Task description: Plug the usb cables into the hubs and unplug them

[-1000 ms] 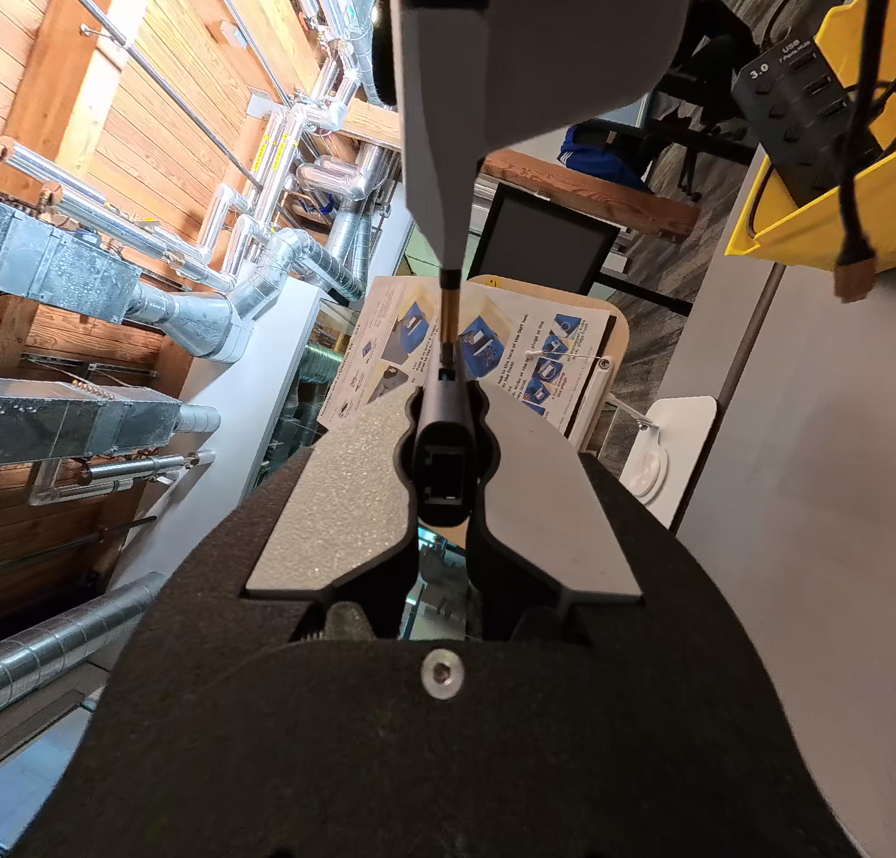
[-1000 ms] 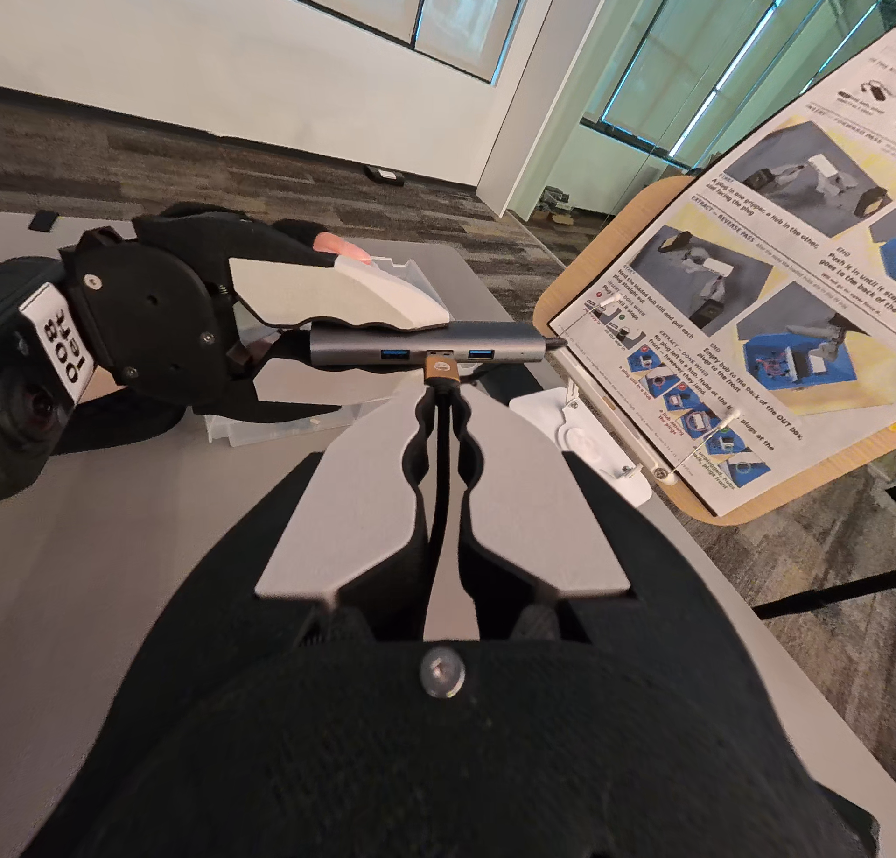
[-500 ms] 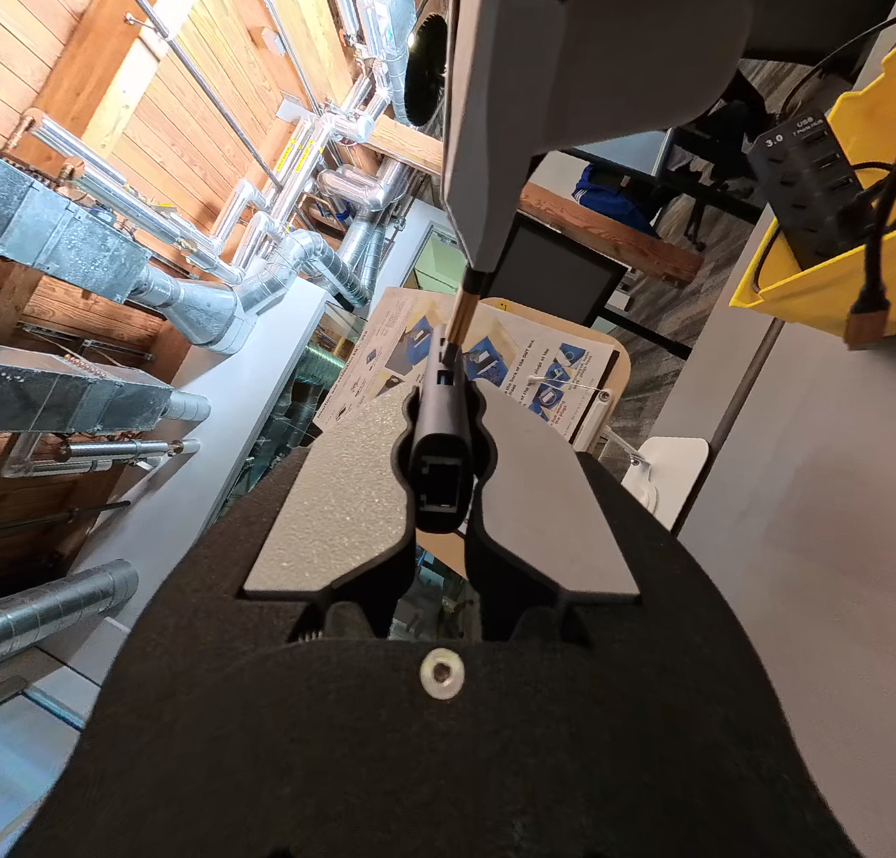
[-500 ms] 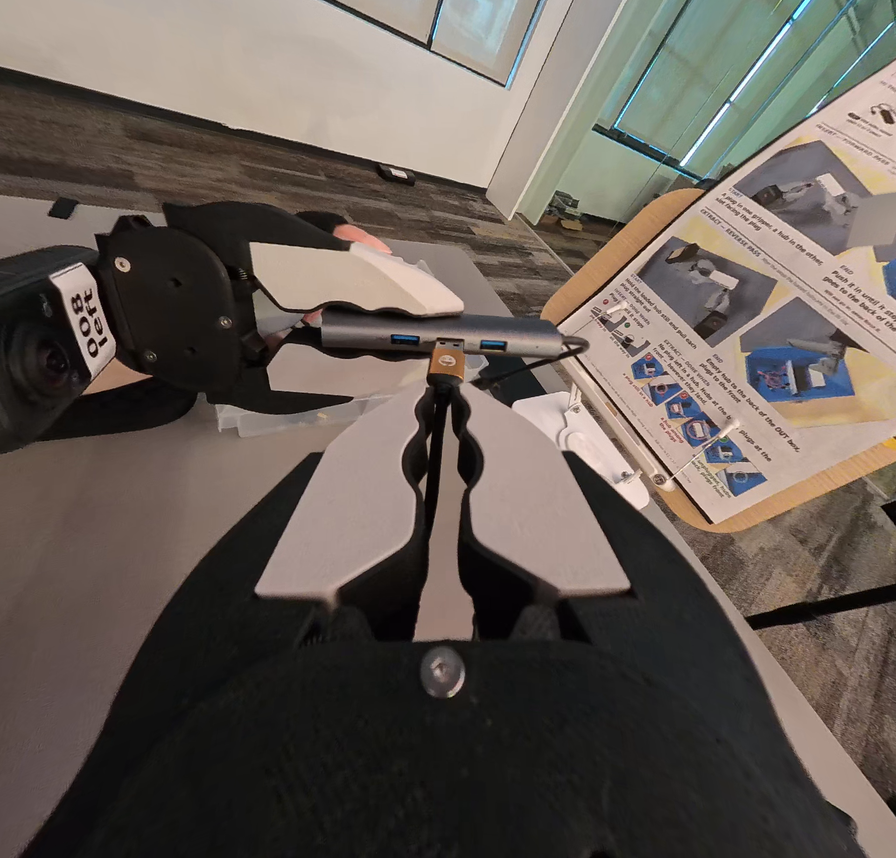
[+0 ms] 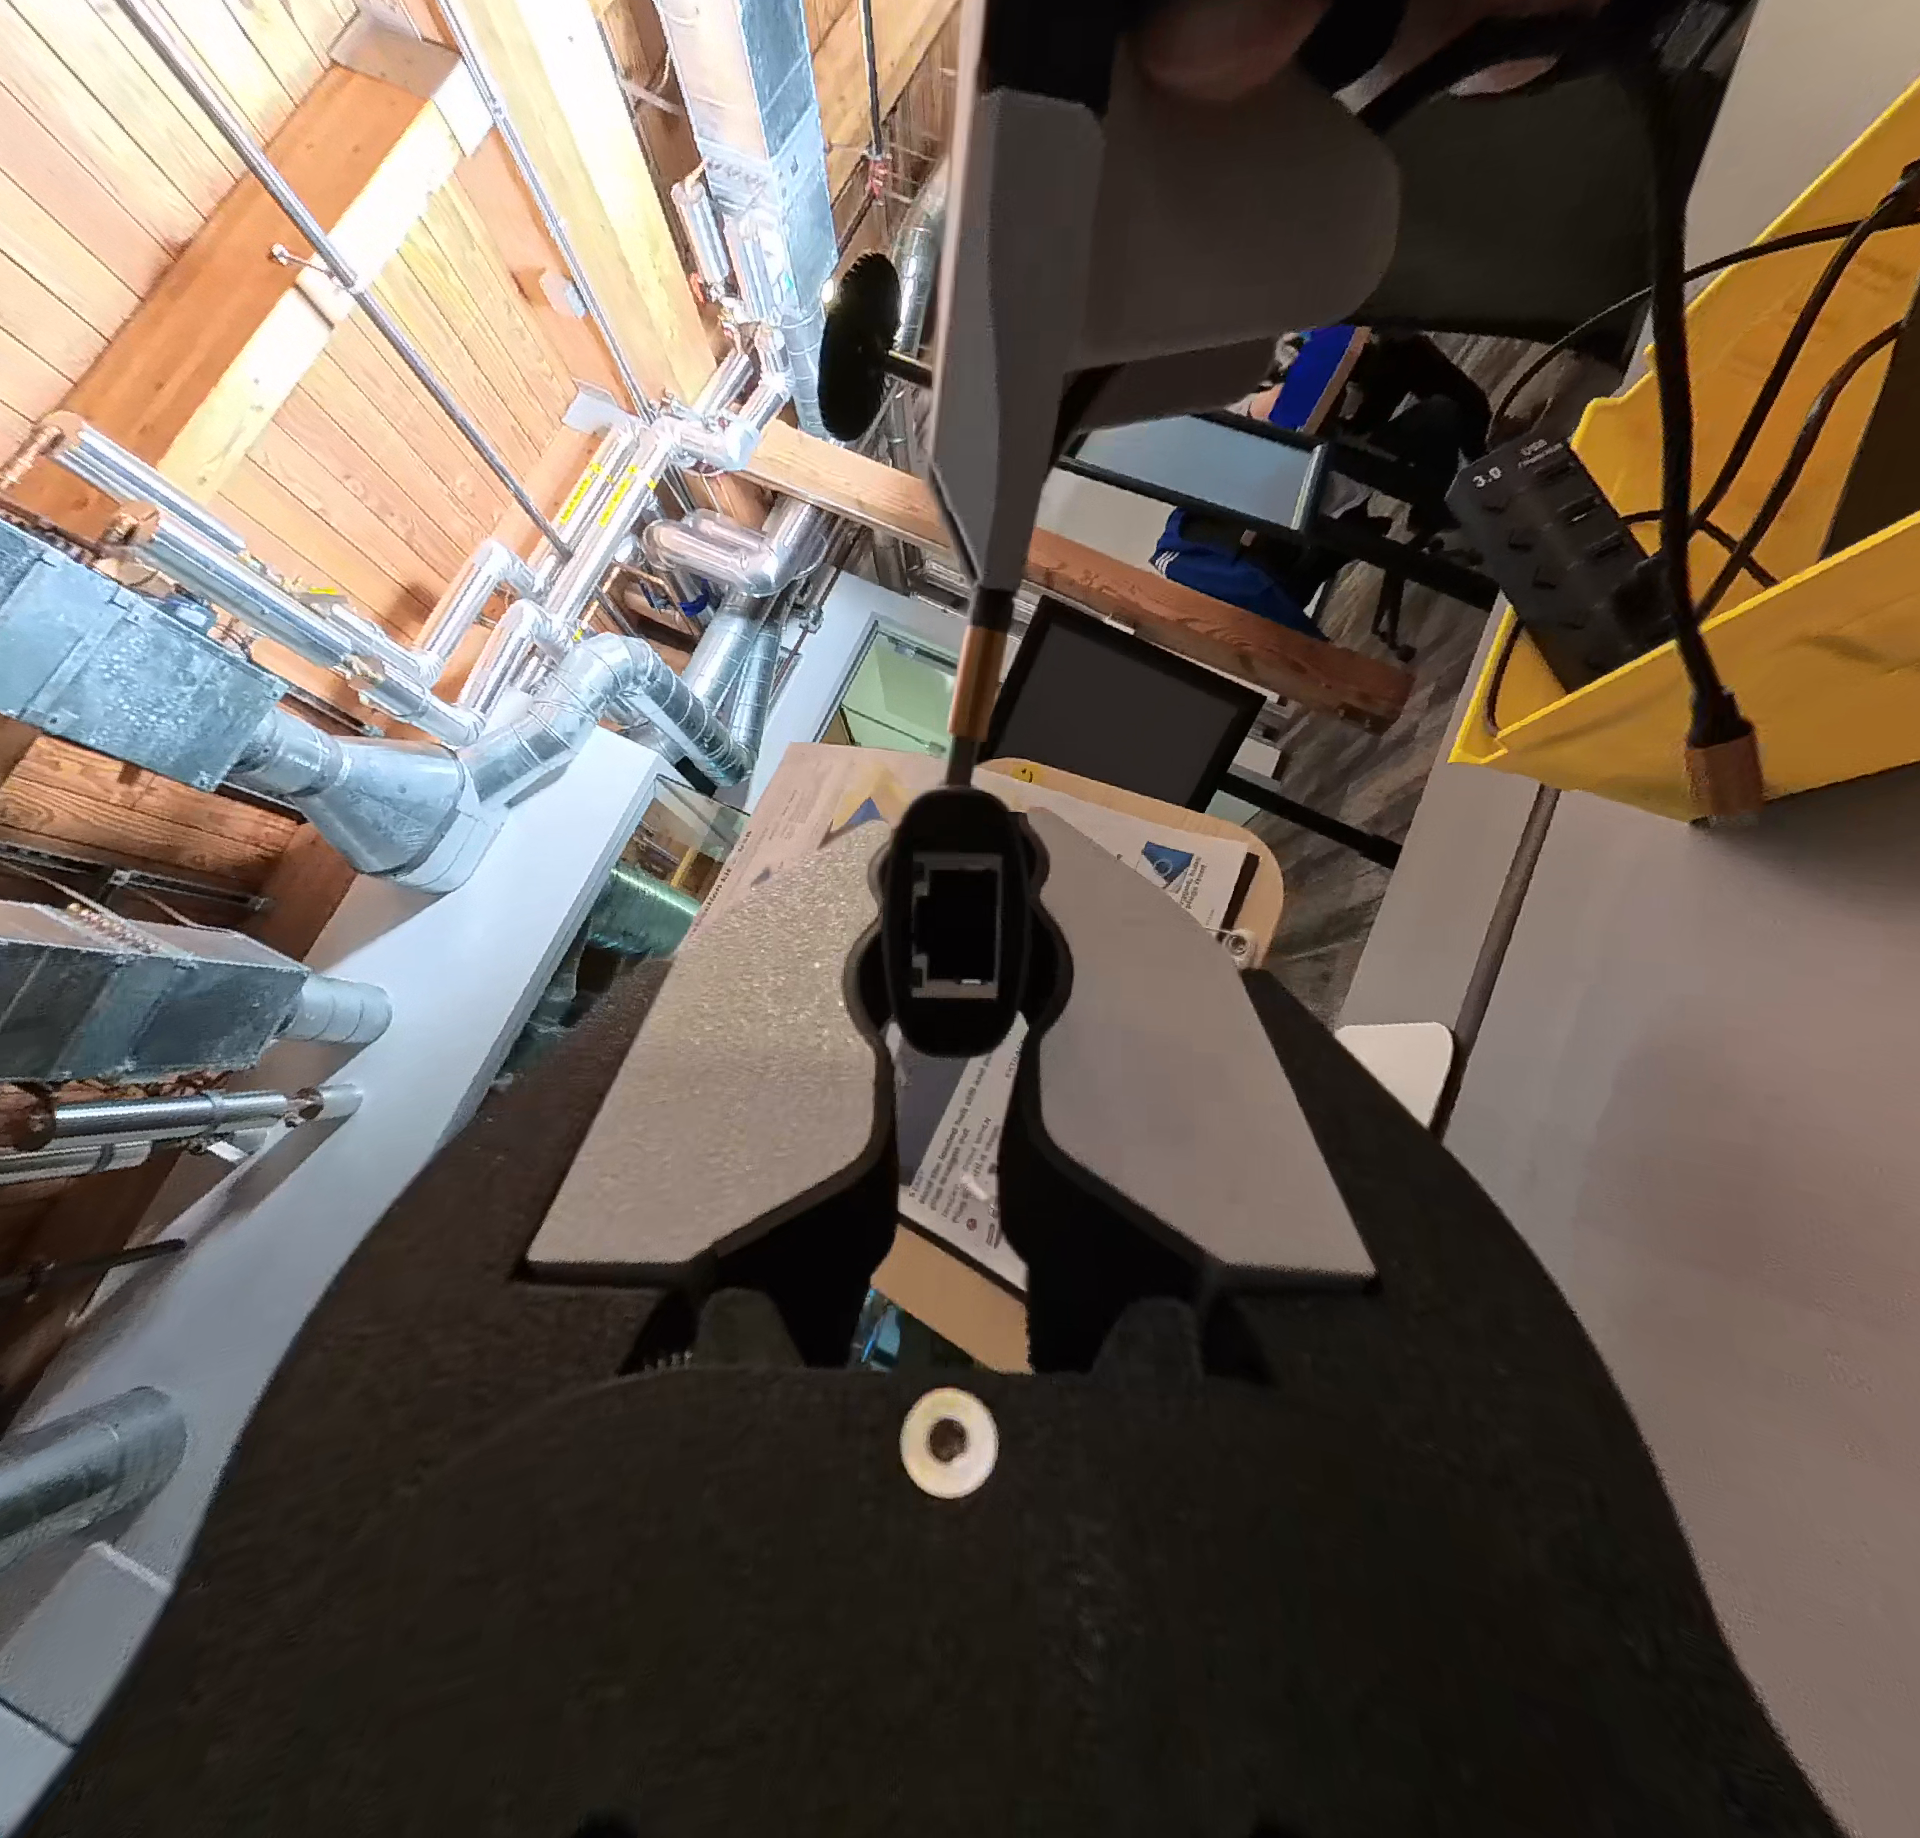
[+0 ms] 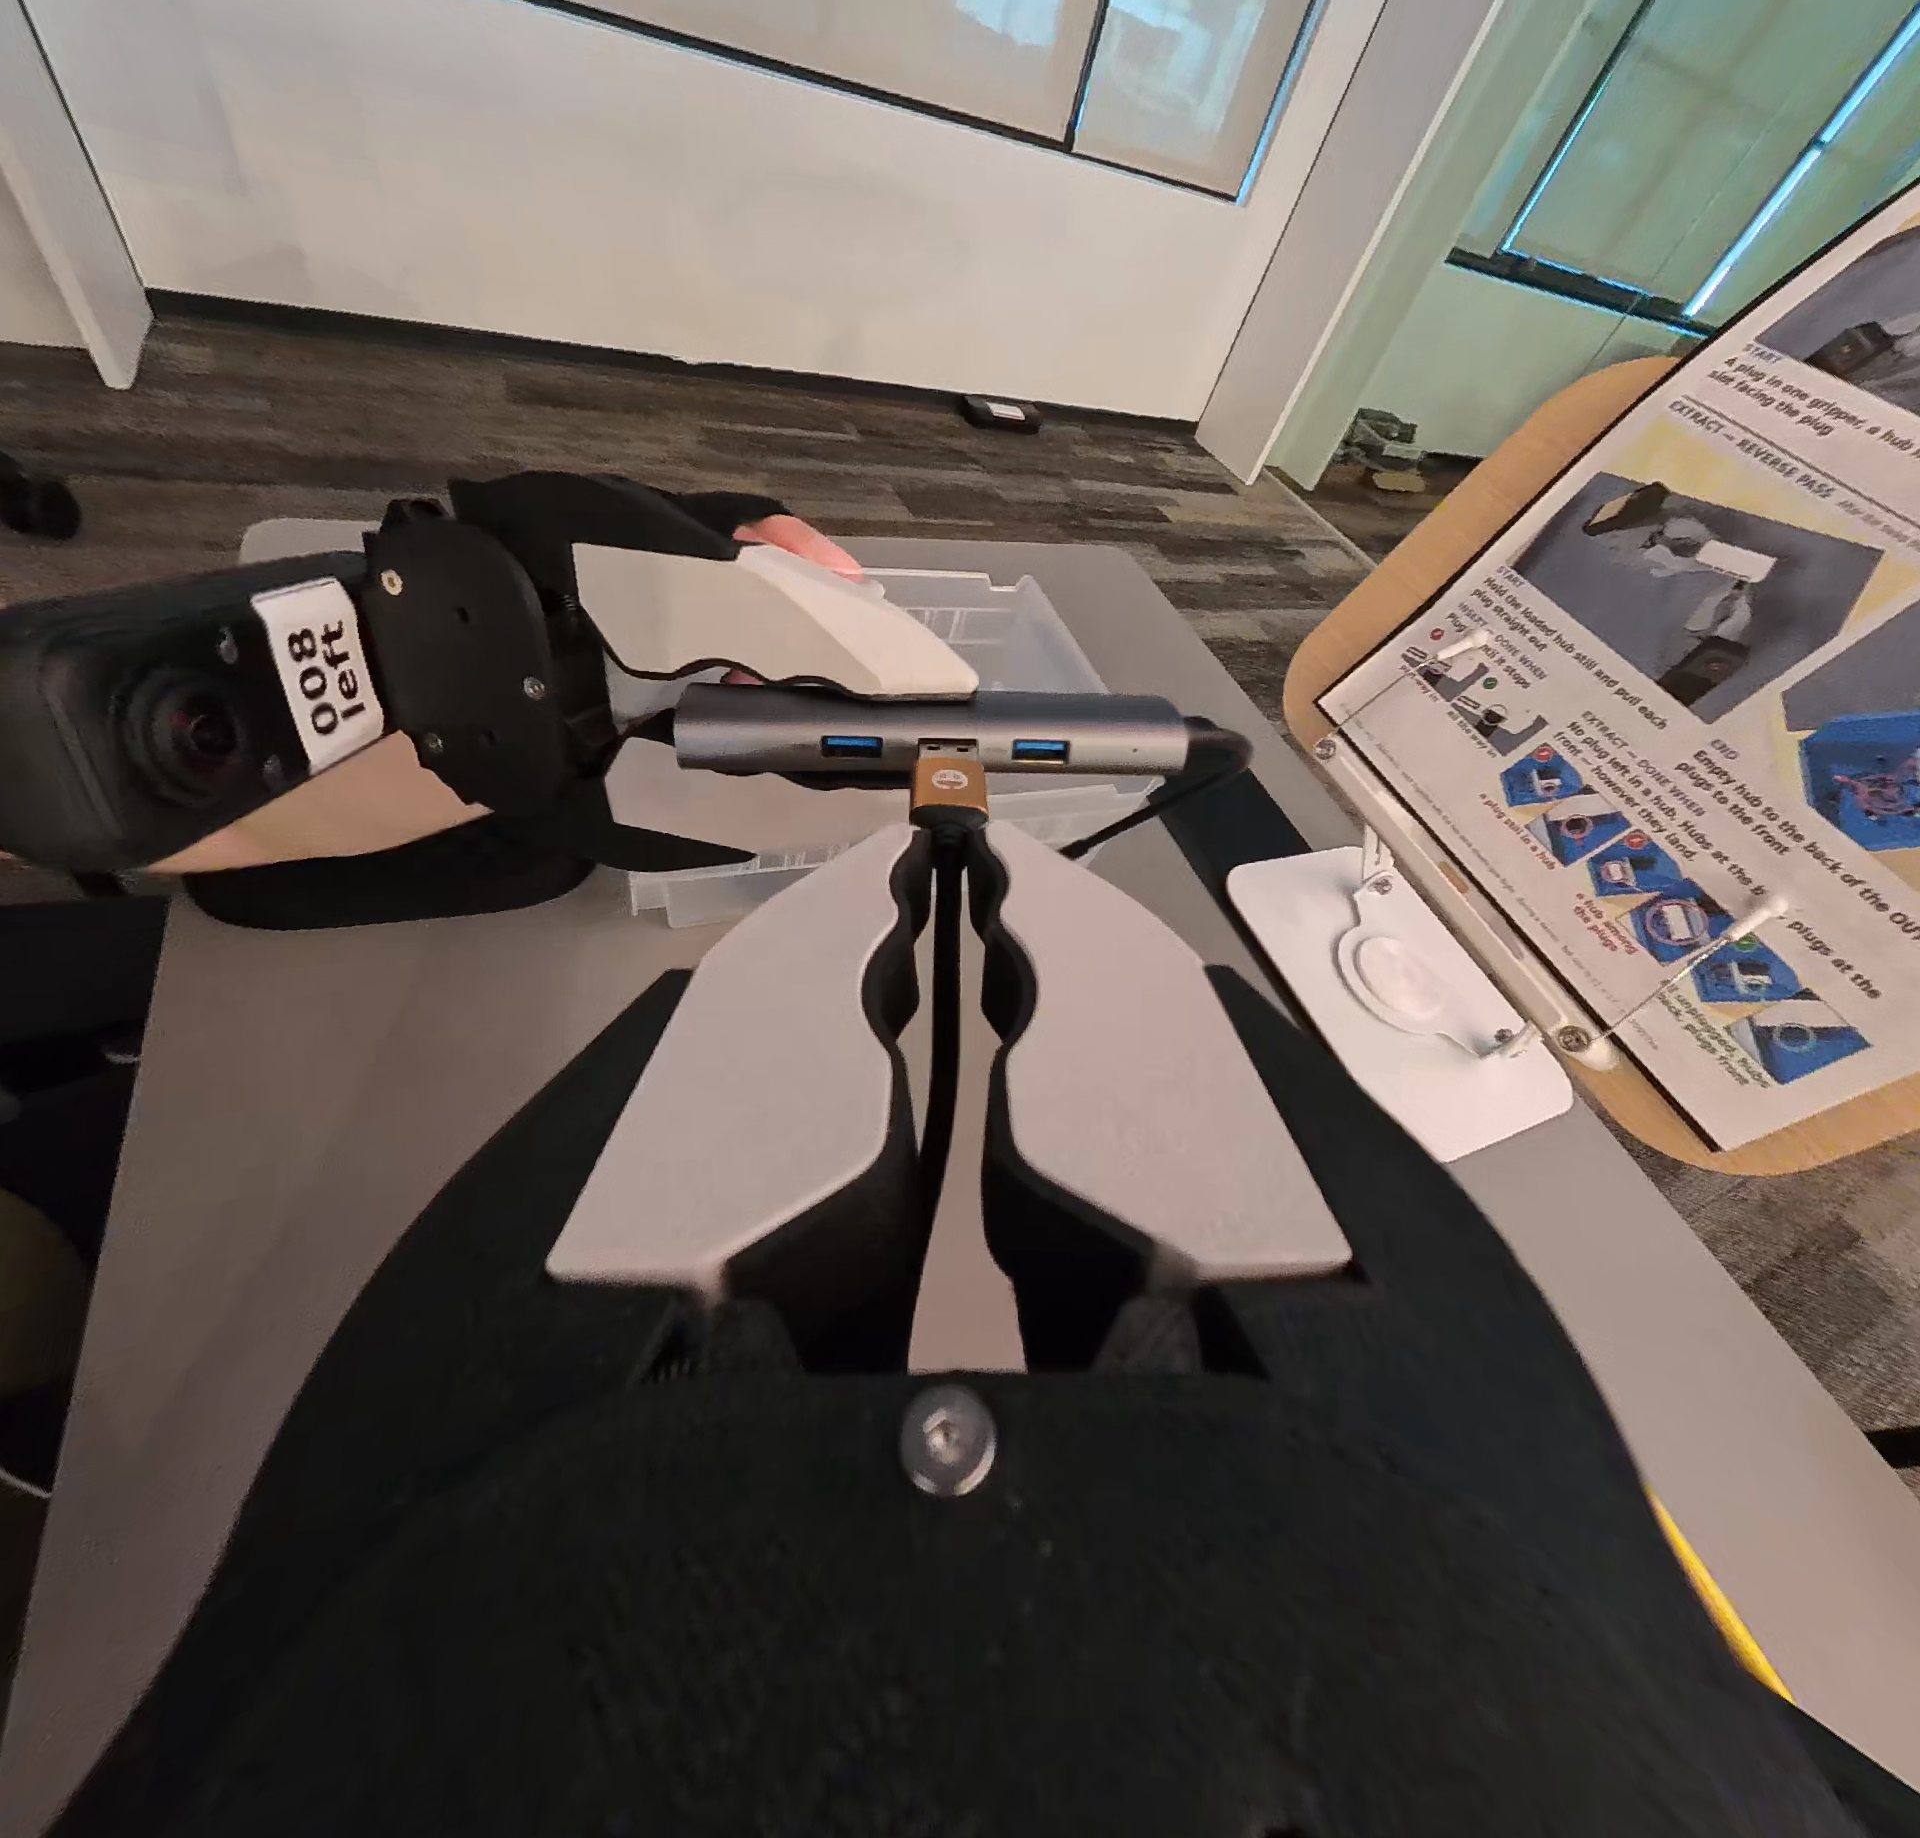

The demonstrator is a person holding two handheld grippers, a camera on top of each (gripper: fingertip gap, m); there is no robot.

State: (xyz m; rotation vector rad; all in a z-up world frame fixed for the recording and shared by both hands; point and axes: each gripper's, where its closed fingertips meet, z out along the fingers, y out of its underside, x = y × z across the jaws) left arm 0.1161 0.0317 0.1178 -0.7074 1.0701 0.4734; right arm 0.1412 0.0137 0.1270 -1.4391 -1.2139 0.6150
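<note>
Black gripper (image 6: 940, 832) bodies, pale grey jaws, silver screw (image 6: 945, 1443)

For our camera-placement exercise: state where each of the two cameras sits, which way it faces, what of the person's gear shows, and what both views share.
Left wrist view: on the left gripper, tilted up toward ceiling ducts; its fingers clamp the grey hub end-on; the right gripper is above.
Right wrist view: on the right gripper, facing across the table; its fingers pinch the cable behind the orange USB plug.
Shared: hub, plug, both grippers, the instruction board.
</note>
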